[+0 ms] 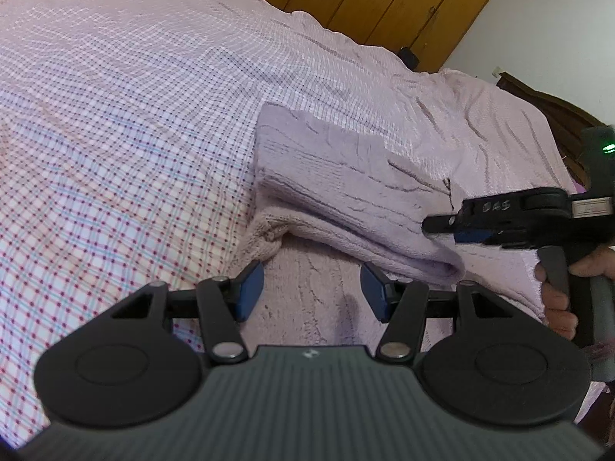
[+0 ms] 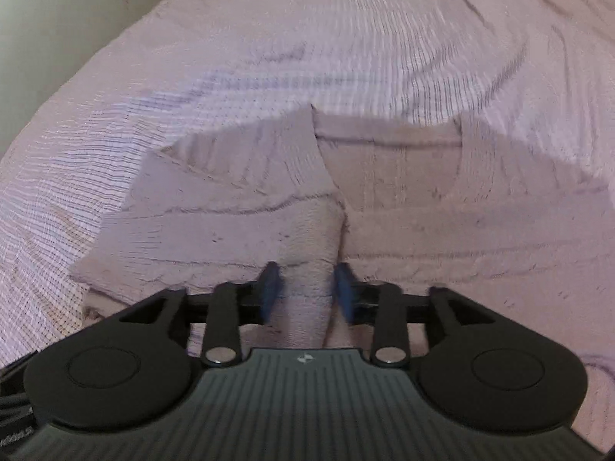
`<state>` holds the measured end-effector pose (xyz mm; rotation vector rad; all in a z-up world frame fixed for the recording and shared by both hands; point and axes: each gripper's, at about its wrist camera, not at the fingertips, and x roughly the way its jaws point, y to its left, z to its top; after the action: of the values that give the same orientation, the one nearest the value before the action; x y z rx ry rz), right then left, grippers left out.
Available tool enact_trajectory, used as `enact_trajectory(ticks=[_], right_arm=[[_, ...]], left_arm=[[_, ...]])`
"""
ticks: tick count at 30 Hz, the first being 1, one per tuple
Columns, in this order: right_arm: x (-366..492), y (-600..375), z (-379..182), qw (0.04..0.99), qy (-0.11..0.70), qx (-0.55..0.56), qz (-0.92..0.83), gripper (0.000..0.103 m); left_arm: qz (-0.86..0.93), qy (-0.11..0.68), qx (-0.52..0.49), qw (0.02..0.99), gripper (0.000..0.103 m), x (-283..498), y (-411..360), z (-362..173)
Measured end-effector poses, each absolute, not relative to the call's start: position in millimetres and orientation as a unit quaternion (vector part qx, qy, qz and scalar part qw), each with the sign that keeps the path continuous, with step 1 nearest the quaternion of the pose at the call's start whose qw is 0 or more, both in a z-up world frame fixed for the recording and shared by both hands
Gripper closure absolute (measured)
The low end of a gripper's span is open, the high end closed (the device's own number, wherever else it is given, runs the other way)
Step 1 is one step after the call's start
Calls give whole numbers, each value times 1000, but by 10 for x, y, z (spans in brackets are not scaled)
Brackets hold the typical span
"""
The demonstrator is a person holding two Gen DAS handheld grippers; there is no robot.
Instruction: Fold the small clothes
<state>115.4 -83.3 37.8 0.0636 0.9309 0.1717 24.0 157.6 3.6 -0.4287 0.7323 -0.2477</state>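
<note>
Lilac sweater (image 1: 346, 176) lies part-folded on the checked bedspread (image 1: 115, 115).
My left gripper (image 1: 311, 288) gapes wide, empty, over its hem; right gripper (image 2: 307, 292) half-open around a sleeve fold, grip unclear.

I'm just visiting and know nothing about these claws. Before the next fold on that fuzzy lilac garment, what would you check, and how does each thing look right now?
1. Left claw open and free: ok; its jaws are apart with nothing between them.
2. Right claw grip on the garment: cannot tell; a fold of fabric runs between its jaws, but the right wrist view is blurred.
3. Folded flap lying flat: not ok; its near edge bulges.
4. Sleeve cuff tucked in: not ok; it pokes out from under the flap.
5. Bedspread smooth around the garment: ok on the left claw's side; creased beyond.
6. Claws apart from each other: ok.
</note>
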Motion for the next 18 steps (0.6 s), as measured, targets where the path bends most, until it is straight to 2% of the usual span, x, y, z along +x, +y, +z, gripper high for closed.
enact_trajectory(ticks=[3,6,18], right_arm=[[972,-711,627,912,399,4,100,44],[888,-546,836,914,379,-10,146,39],[948,297,521,864,442,-50,237,39]], left_arm=[[-108,354,-211,905,45,263,1558,32],[-106,360,-208,903,45,269,1539,50],[-94,391,-234,885,45,207,1686,156]])
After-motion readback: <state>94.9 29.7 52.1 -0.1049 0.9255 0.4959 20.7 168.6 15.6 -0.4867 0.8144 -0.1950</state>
